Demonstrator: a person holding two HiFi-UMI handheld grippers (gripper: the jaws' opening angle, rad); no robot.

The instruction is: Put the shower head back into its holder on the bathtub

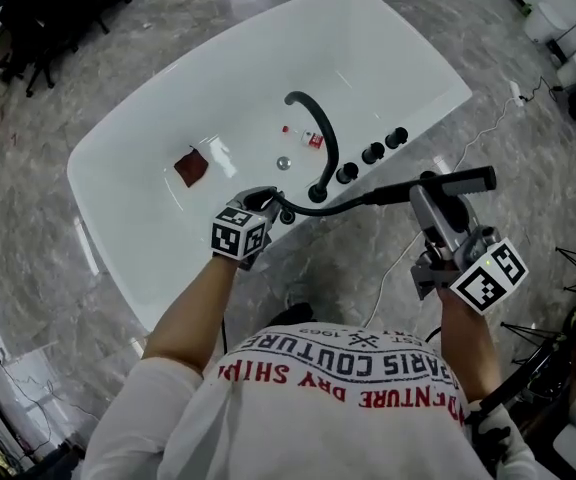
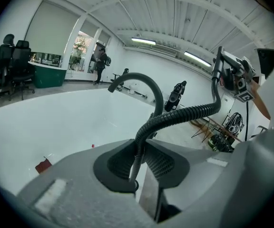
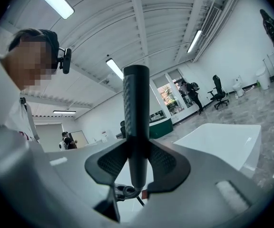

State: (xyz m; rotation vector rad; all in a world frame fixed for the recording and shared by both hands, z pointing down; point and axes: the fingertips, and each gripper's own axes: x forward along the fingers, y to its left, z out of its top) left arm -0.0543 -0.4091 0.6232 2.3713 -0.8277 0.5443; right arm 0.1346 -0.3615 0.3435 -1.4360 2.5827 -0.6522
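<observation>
R gripper (image 3: 137, 161) clamped on shower head (image 3: 136, 103) | L gripper (image 2: 138, 159) clamped on hose (image 2: 184, 113)

Between the right gripper's (image 3: 137, 165) finely ribbed dark pads (image 3: 112, 165), the black rod-shaped shower head (image 3: 136, 108) looks matt and finely woven. The black corrugated hose (image 2: 184, 114) in the left gripper (image 2: 138, 163) has a slight sheen. Beyond it lie the smooth, glossy white oval bathtub (image 1: 438, 78) and the polished grey marble-look floor (image 1: 28, 198).

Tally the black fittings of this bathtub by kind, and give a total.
Knobs: 3
Spout: 1
Shower head: 1
Hose: 1
Total: 6
</observation>
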